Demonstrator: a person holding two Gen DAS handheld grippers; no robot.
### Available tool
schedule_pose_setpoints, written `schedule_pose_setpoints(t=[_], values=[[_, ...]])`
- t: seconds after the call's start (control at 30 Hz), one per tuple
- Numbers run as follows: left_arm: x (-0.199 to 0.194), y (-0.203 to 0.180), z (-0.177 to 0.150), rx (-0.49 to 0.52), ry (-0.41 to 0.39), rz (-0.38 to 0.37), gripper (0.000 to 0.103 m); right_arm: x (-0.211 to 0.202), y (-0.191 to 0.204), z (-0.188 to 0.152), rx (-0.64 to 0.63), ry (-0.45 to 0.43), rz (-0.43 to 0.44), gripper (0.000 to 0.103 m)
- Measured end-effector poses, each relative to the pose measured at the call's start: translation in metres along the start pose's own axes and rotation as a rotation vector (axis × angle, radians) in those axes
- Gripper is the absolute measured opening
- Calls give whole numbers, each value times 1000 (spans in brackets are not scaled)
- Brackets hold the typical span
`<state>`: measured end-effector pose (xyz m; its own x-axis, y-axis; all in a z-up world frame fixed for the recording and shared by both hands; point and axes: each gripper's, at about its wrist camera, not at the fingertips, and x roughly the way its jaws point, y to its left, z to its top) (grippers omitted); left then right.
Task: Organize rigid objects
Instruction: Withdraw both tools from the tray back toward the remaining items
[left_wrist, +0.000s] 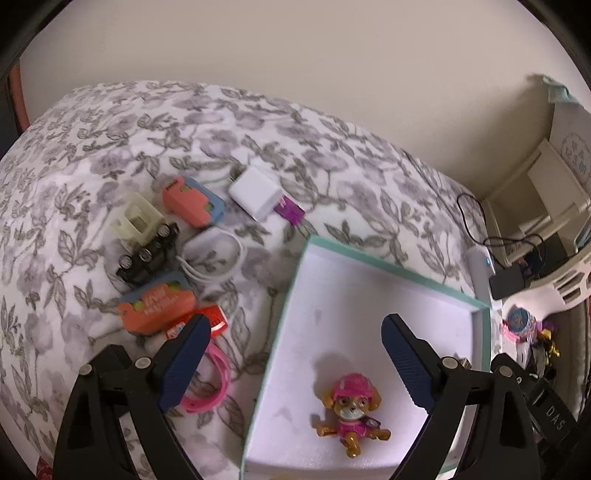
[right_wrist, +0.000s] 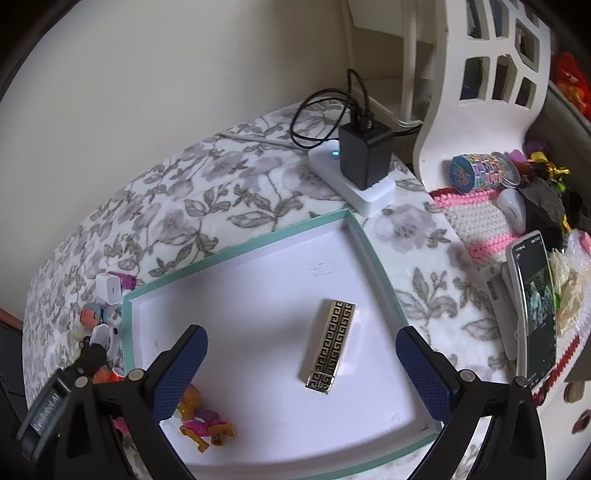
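Note:
A shallow white box with a teal rim (left_wrist: 295, 280) (right_wrist: 236, 245) lies on the floral cloth. A pink toy pup (left_wrist: 351, 413) (right_wrist: 205, 424) lies inside it, near the front. A gold-and-black patterned bar (right_wrist: 330, 345) lies in the box further right. My left gripper (left_wrist: 291, 362) is open and empty above the box's left edge. My right gripper (right_wrist: 301, 373) is open and empty above the box, the bar between its fingers' line. Left of the box lie a white charger (left_wrist: 255, 192), orange-blue clips (left_wrist: 192, 201), a black part (left_wrist: 147, 254), a white cable (left_wrist: 212, 254) and a pink band (left_wrist: 210, 384).
A white power strip with a black adapter (right_wrist: 364, 158) and cables stands behind the box. A phone (right_wrist: 535, 306), a pink-white crocheted mat (right_wrist: 480, 221), a colourful tin (right_wrist: 476, 171) and a white chair back (right_wrist: 480, 74) are at the right.

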<state>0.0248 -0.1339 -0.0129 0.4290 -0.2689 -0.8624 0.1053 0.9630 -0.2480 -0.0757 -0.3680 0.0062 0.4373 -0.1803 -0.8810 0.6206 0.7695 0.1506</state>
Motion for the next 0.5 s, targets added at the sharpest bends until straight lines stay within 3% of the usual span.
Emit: schedule_pose_setpoints(t=[0.37,0.5], values=[[-20,32,10,-56,-133,34,95,12,22,-9,-48,29,91,103],[-29,44,15,-56,-164,71,103,13,33,-15,-82,33,106,103]])
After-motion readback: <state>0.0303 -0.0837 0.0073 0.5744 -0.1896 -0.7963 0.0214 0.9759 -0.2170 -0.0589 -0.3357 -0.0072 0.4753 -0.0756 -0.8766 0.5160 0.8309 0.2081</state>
